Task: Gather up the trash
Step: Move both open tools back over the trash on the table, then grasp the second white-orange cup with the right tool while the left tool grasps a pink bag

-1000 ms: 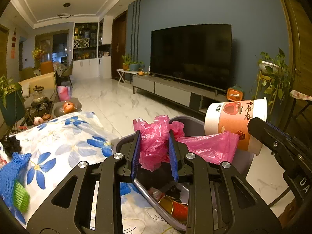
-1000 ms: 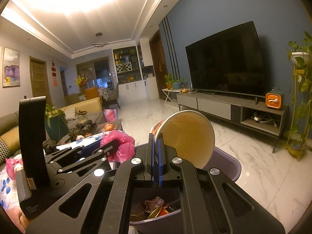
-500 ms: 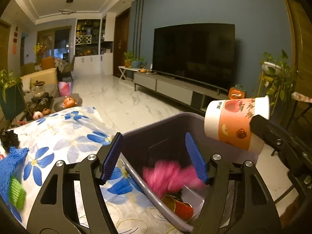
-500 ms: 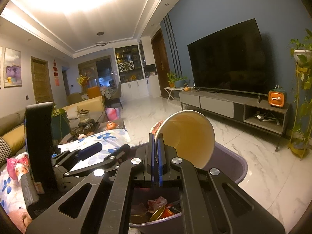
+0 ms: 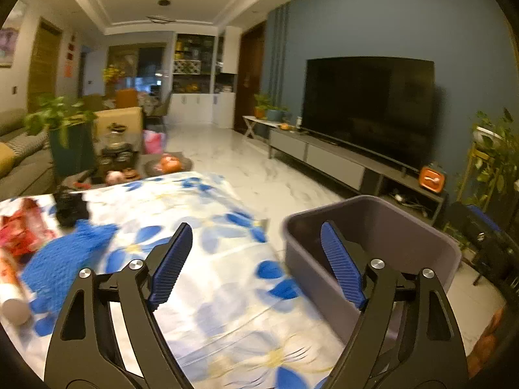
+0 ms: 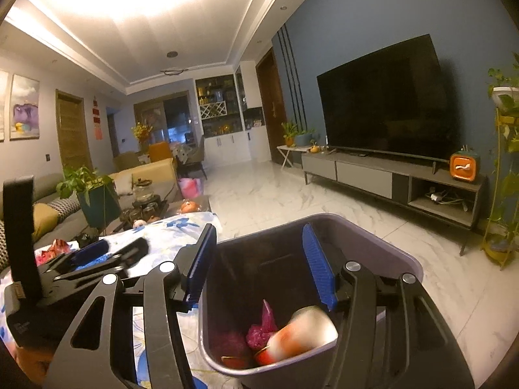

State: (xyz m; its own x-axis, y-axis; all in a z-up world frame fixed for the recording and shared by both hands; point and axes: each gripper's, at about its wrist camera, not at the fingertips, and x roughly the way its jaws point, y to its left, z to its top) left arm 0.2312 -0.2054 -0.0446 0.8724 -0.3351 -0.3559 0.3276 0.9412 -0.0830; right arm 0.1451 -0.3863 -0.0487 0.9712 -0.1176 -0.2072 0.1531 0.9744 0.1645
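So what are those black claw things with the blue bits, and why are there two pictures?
They are two grabbers, and a person holds one in each hand. Each has a small camera looking along its fingers, so there is one picture per grabber. The left gripper looks over a table with a flowery cloth; a blue net and a red wrapper lie there. The right gripper looks into a grey bin. Both have just opened their jaws and hold nothing. In the bin lie a paper cup, blurred, and a pink bag. The black shape at the left of the right picture is the other grabber.
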